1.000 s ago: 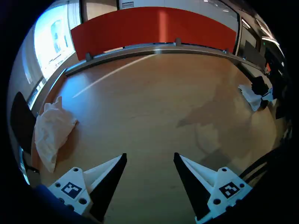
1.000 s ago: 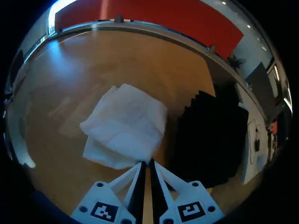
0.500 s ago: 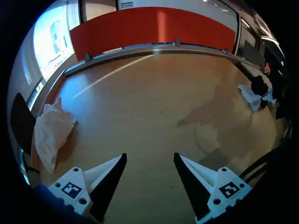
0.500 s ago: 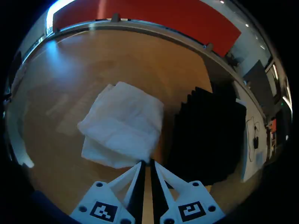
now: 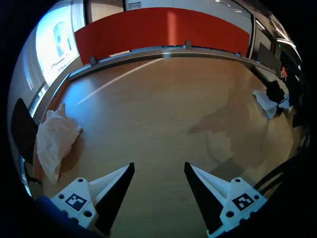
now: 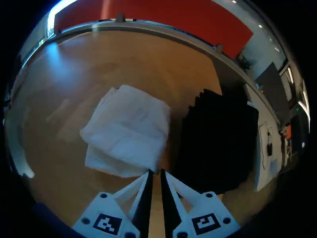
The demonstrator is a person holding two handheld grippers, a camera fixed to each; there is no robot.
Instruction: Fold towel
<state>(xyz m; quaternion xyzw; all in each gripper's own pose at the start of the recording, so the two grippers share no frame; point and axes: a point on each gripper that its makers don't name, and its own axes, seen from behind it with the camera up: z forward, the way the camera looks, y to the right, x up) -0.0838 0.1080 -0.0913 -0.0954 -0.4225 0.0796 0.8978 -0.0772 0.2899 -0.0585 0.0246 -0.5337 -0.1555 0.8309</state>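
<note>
While the left tongs (image 5: 159,166) are staying wide open and empty over the desk (image 5: 158,103), the right tongs (image 6: 154,173), almost closed on nothing, are parting slightly at the near corner of the folded towel (image 6: 126,131) lying there, which is suggesting a finished fold.

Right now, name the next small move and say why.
Probably swing the left gripper toward the crumpled towel at its left: its jaws stand open over the table, while the folded towel lies flat ahead of the shut right gripper, apparently done.
</note>
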